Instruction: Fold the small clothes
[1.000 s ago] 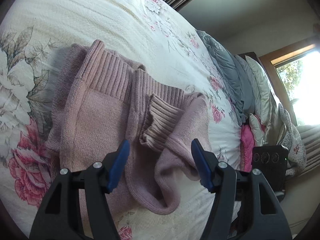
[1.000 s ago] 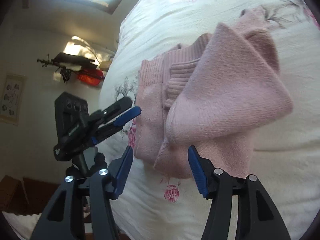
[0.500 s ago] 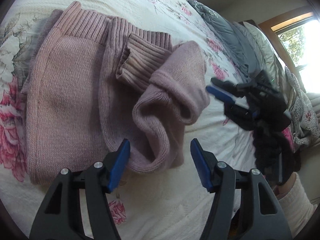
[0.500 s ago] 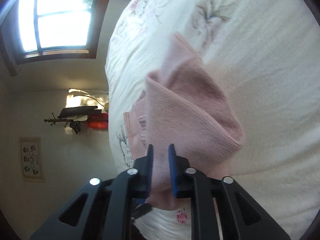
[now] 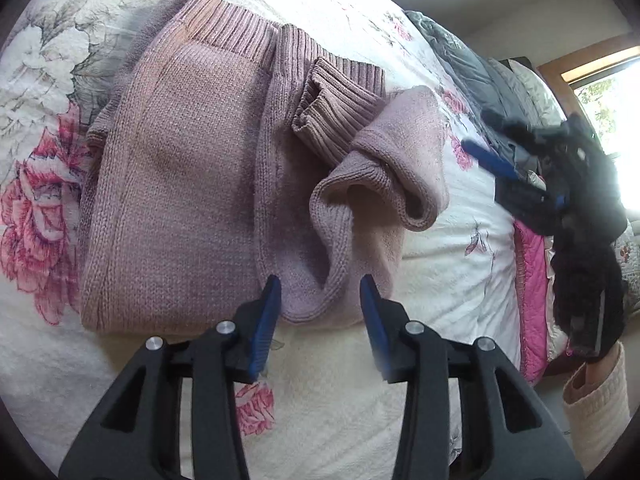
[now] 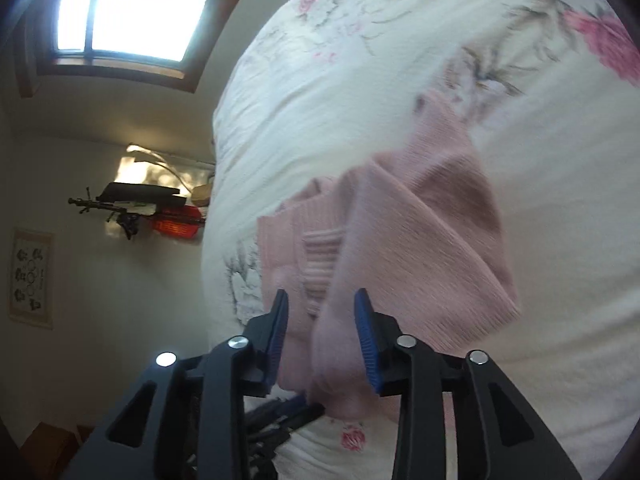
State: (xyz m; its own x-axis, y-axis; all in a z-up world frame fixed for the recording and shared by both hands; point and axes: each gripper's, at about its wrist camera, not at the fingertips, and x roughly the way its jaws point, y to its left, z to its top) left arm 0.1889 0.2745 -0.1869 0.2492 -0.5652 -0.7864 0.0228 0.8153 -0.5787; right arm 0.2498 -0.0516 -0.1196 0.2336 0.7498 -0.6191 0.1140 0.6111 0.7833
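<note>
A dusty pink knit sweater (image 5: pixel 180 200) lies folded on the floral bedspread (image 5: pixel 448 264), with a ribbed cuff (image 5: pixel 332 120) on top and a loose rolled fold (image 5: pixel 376 200) at its right. My left gripper (image 5: pixel 320 308) is open at the sweater's near edge, its blue fingertips on either side of the rounded fold. My right gripper (image 6: pixel 322 320) is open too, with the blurred sweater (image 6: pixel 420 240) just beyond its fingers. In the left wrist view the right gripper (image 5: pixel 520 176) hovers blurred off the sweater's right side, apart from it.
Grey and pink bedding (image 5: pixel 532 280) is piled along the bed's right side. A cream sleeve (image 5: pixel 596 400) shows at lower right. A window (image 6: pixel 128 8) and a wall shelf (image 6: pixel 140 196) lie beyond the bed's edge.
My right gripper, shut on the sweater half a second ago, has opened and drawn back to the right. My left gripper's fingers have narrowed and moved in on the near fold.
</note>
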